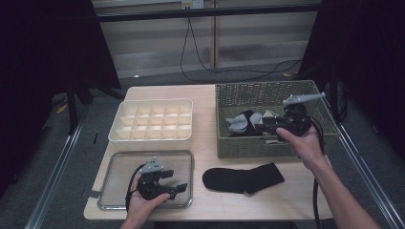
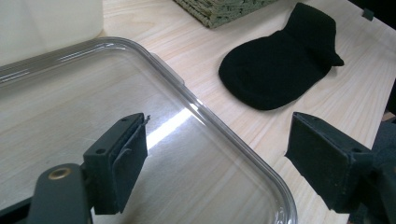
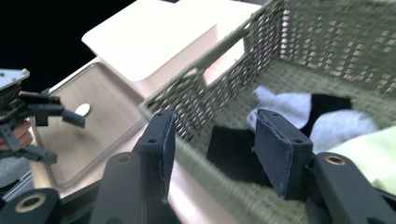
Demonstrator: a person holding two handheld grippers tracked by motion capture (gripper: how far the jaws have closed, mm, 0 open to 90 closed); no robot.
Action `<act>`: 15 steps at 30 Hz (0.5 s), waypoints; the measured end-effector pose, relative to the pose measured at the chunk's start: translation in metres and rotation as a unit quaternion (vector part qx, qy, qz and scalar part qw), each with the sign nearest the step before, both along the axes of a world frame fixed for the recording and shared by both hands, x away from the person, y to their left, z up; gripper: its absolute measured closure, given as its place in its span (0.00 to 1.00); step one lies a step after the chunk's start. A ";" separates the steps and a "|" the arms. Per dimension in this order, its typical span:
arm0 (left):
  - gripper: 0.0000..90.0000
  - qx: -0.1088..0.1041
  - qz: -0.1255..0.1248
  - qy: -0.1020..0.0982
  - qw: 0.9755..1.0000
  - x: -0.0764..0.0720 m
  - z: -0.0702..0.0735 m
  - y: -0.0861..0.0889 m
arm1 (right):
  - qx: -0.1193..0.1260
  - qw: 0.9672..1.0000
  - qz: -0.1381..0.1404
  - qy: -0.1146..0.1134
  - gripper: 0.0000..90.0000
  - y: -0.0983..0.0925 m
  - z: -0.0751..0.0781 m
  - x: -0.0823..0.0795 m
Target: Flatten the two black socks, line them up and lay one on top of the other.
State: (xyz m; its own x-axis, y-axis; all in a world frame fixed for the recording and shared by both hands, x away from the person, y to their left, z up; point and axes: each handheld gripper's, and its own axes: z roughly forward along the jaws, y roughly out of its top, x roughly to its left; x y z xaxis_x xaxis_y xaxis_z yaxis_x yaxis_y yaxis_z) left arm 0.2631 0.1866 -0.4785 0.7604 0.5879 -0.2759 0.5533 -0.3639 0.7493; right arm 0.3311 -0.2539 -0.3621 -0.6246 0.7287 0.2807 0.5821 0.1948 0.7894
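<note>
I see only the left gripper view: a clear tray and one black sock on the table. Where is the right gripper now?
Observer: The right gripper is above the woven basket, jaws open, holding nothing.
Operator: Is something inside this basket?
Observer: Yes, grey and black socks, and something pale green in the right gripper view.
Operator: What stands behind the tray?
Observer: A cream divided box; its compartments look empty.

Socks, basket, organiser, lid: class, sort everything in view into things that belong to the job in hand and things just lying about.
In the job:
- black sock on the table
- socks in the basket
- left gripper, open
- right gripper, open

Lying about:
- divided box
- clear lid
- cable on the floor
</note>
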 end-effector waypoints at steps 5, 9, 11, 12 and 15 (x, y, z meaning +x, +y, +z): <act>0.22 -0.001 -0.001 0.000 1.000 0.000 0.000 0.001 | -0.019 1.000 -0.014 0.003 0.50 -0.001 0.004 0.023; 0.22 0.000 -0.003 0.001 1.000 0.000 0.000 -0.001 | -0.028 0.999 -0.026 0.014 0.50 0.000 -0.003 0.042; 0.22 0.001 -0.006 0.001 1.000 0.001 0.000 -0.001 | -0.035 0.999 -0.030 0.022 0.49 0.000 -0.006 0.051; 0.22 0.005 -0.001 -0.001 1.000 0.001 0.000 -0.002 | -0.037 0.998 -0.032 0.025 0.49 0.000 -0.007 0.055; 0.22 -0.002 0.002 0.001 1.000 0.003 0.000 -0.001 | -0.055 0.997 -0.042 0.039 0.46 0.000 -0.012 0.072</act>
State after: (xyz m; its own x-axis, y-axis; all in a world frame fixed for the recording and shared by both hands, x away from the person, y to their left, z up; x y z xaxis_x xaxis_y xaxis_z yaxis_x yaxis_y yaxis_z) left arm 0.2657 0.1852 -0.4784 0.7580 0.5893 -0.2797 0.5560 -0.3596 0.7493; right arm 0.4034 -0.2542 -0.3742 -0.5394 0.8067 0.2415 0.6590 0.2258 0.7175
